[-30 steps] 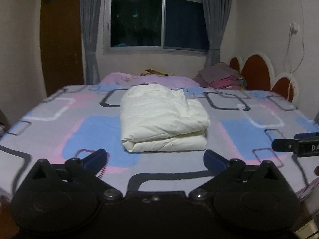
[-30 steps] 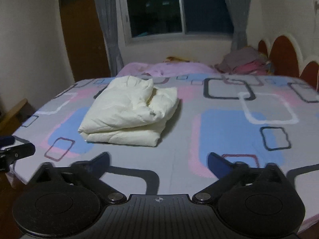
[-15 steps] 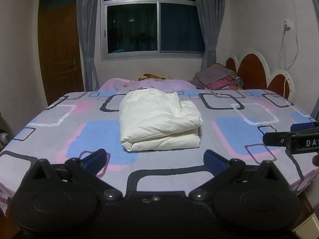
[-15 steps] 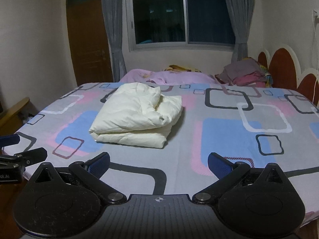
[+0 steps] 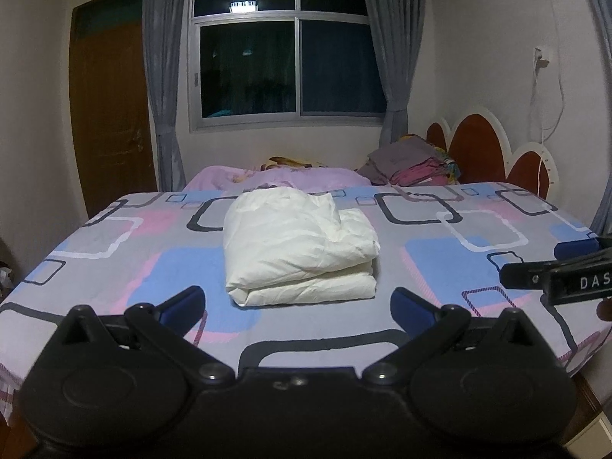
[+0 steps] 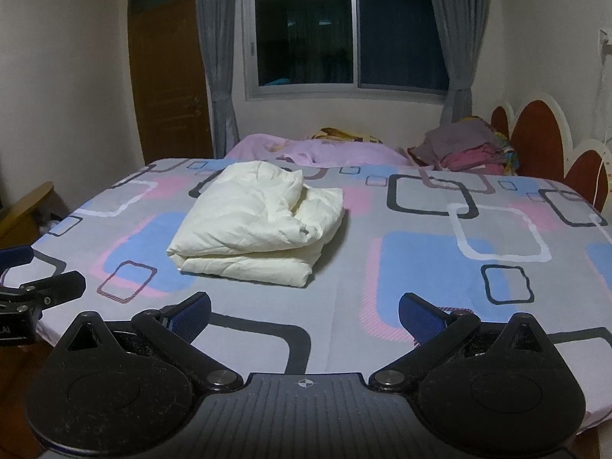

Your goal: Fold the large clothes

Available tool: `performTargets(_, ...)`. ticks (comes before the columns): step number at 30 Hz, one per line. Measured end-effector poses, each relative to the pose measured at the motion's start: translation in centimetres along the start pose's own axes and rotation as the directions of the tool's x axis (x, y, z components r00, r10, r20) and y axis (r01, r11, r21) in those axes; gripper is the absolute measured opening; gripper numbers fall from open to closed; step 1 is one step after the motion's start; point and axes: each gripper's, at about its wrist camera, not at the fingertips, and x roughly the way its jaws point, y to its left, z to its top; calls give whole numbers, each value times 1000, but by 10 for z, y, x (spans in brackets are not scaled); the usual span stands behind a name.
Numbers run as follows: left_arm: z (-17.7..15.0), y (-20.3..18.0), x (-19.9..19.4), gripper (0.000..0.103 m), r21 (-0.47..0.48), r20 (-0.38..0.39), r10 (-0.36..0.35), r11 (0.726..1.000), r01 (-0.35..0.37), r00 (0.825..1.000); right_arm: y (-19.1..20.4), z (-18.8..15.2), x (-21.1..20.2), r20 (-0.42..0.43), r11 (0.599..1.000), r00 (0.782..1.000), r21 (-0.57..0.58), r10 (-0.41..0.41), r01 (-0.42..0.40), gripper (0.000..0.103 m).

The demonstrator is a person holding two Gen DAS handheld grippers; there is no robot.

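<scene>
Your left gripper (image 5: 296, 304) sits at the bottom of the frame with its blue-padded fingers (image 5: 183, 304) spread wide, the folded white garment (image 5: 298, 248) lies mid-frame on the patterned bedsheet (image 5: 440, 267), and your right gripper (image 5: 558, 277) enters at the right edge.

- The cream-white puffy garment (image 5: 298, 244) was folded into a chunky, wrinkly bundle, layers stacked.
- It lay flat on the bed, up around 12 o'clock, its folded edges showing at the front.
</scene>
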Motion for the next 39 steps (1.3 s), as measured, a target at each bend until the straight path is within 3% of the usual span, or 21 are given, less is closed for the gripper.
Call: performTargets(39, 0, -3, 2, 103, -13, 10, -14, 1000, 15, 1000, -11, 0, -4, -5, 1000, 1000, -19, -6, 6, 103)
